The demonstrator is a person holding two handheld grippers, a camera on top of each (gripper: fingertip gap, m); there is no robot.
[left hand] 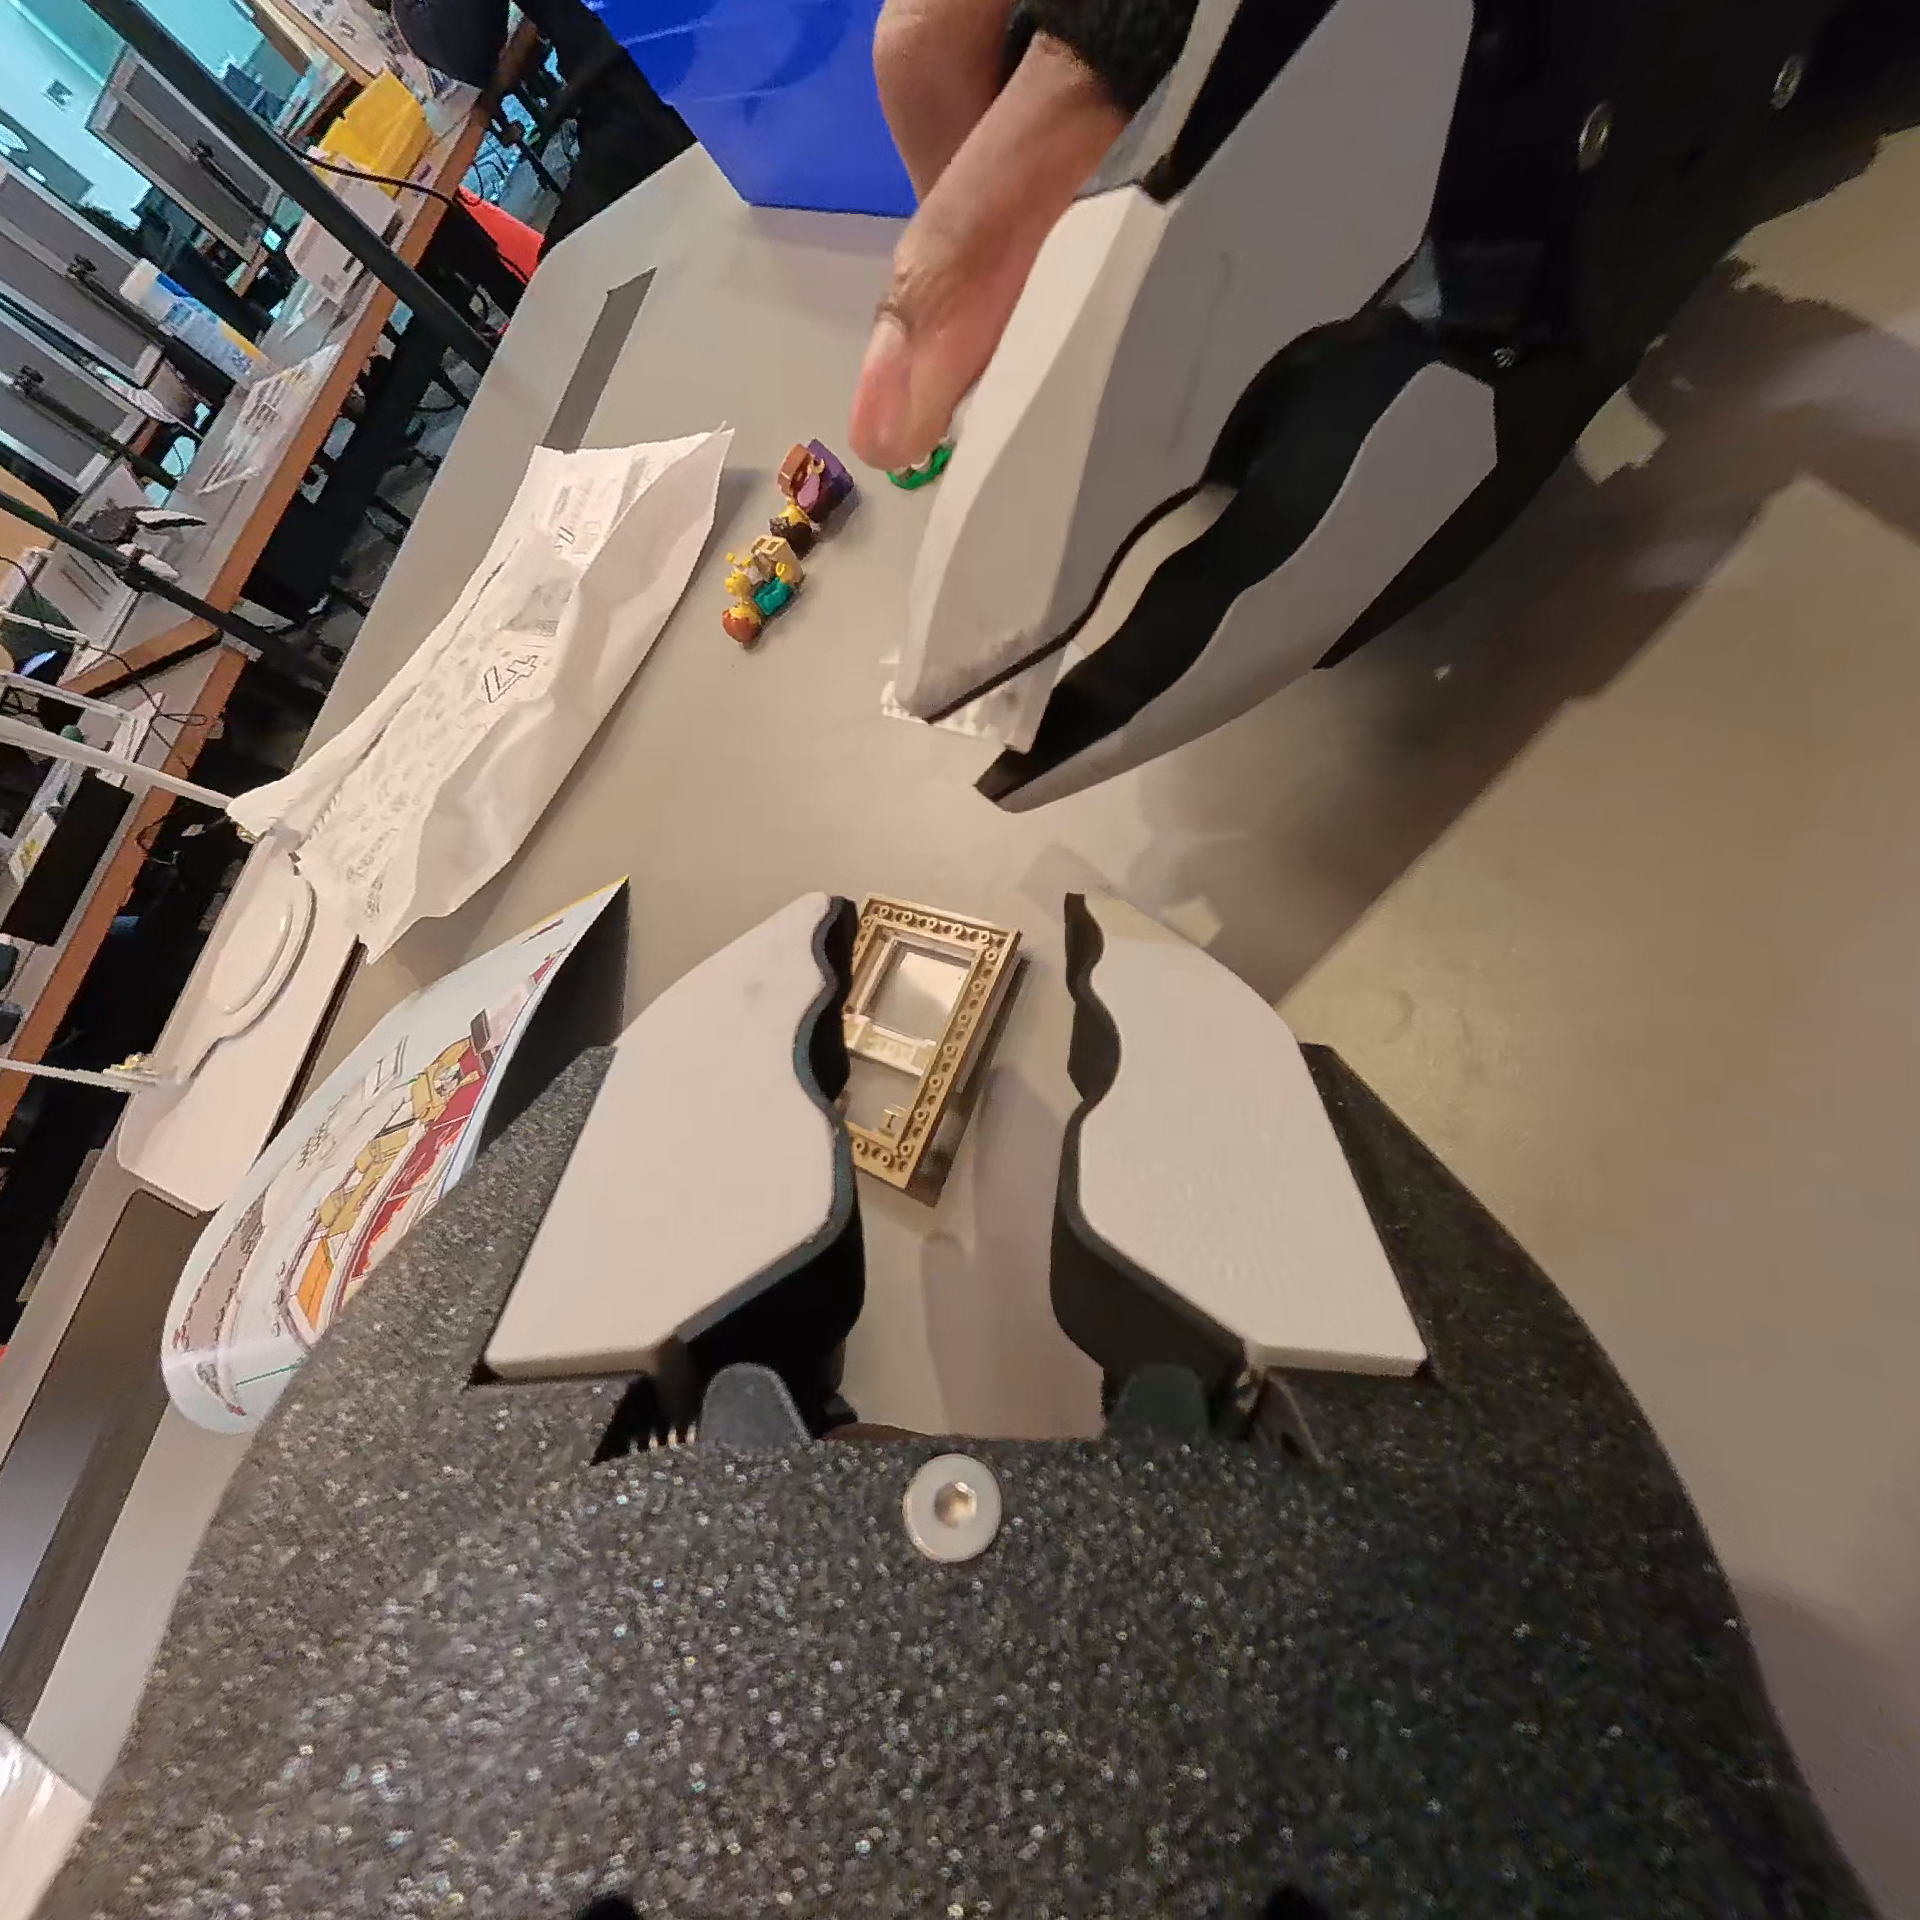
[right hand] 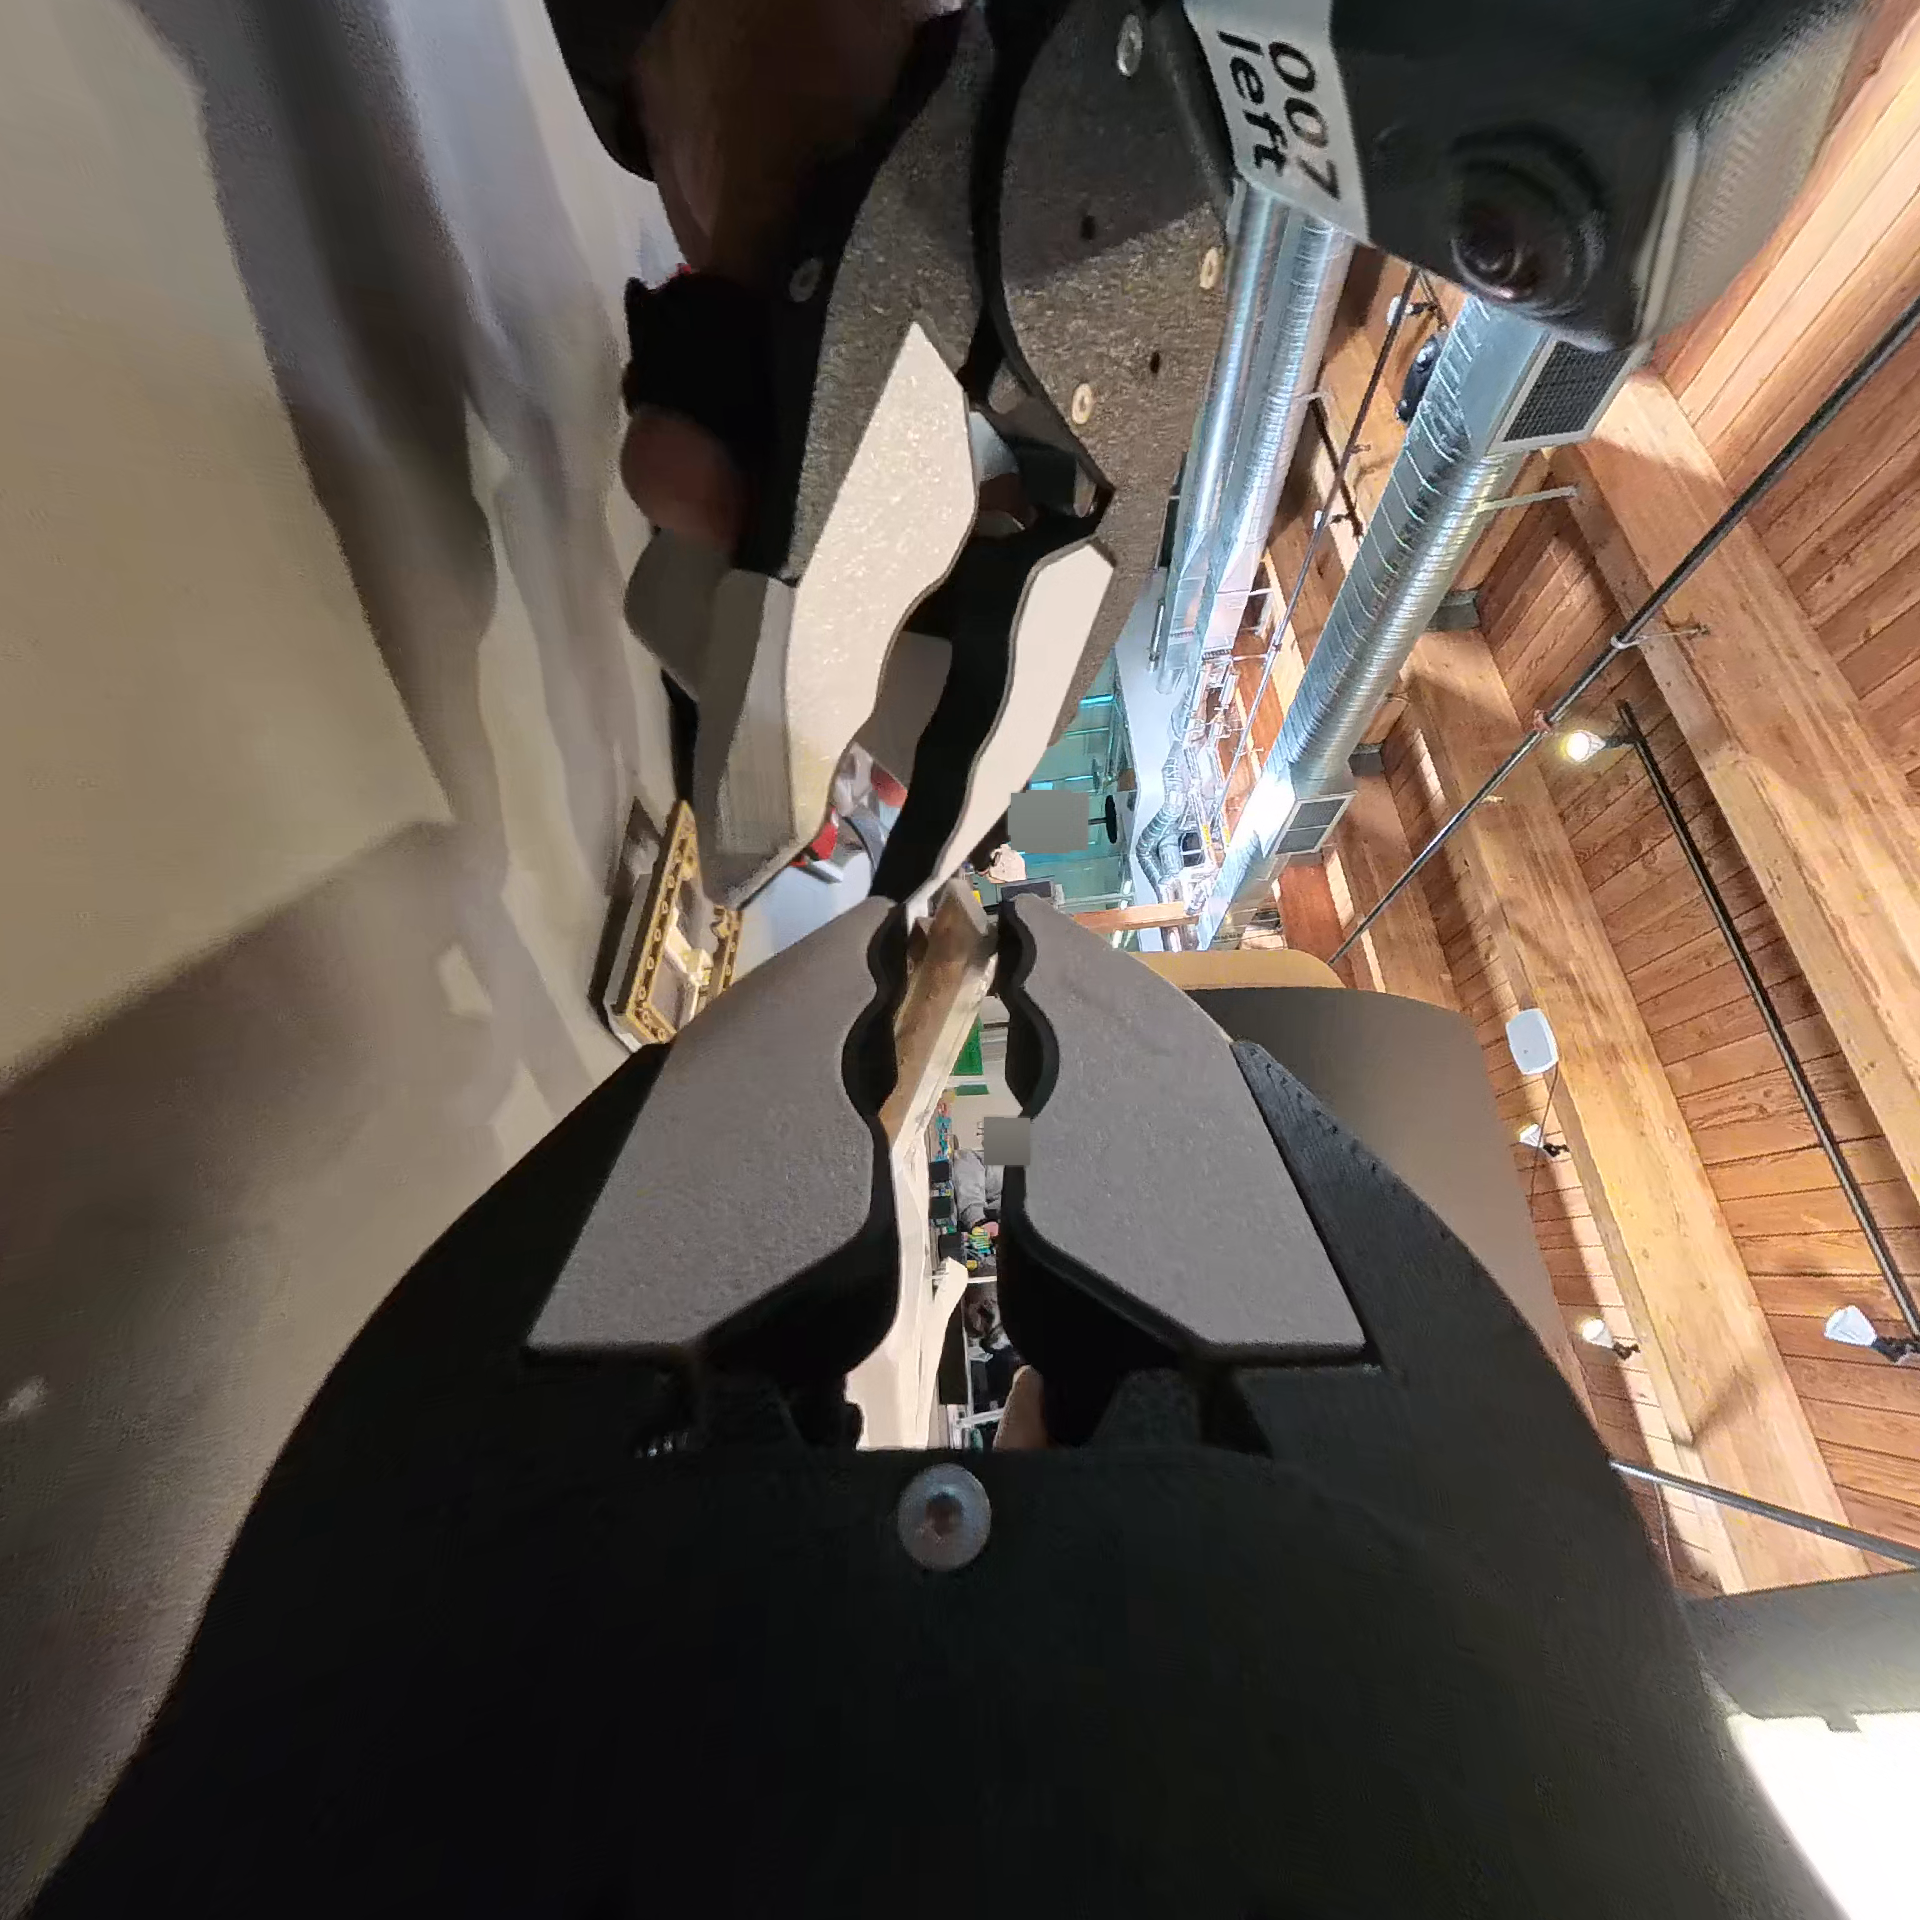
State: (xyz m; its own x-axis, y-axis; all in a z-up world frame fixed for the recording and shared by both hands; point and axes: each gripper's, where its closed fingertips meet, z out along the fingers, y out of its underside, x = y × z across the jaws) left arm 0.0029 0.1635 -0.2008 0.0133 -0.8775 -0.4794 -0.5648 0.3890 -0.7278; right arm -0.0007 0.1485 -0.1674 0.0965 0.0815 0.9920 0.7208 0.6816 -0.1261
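In the left wrist view my left gripper (left hand: pixel 951 914) is open. A gold brick window frame (left hand: pixel 961 1070) with a white inner pane lies flat on the grey table (left hand: pixel 1351 935) between its fingers, close to the left pad and apart from the right one. My right gripper (left hand: pixel 977 748) hovers just beyond it, shut on a flat pale plate (left hand: pixel 1003 717). In the right wrist view my right gripper (right hand: pixel 945 925) clamps that plate (right hand: pixel 940 997) edge-on between both pads. The left gripper (right hand: pixel 821 883) shows just beyond it, above the gold frame (right hand: pixel 665 935).
Small brick figures (left hand: pixel 774 561) and a green piece (left hand: pixel 920 468) lie farther out. A crumpled white paper (left hand: pixel 499 675) and a colourful booklet (left hand: pixel 364 1143) lie to the left. A blue bin (left hand: pixel 779 104) stands at the far edge. A thumb (left hand: pixel 935 312) rests on the right gripper. Both grippers' tips are close together, under 4 cm apart.
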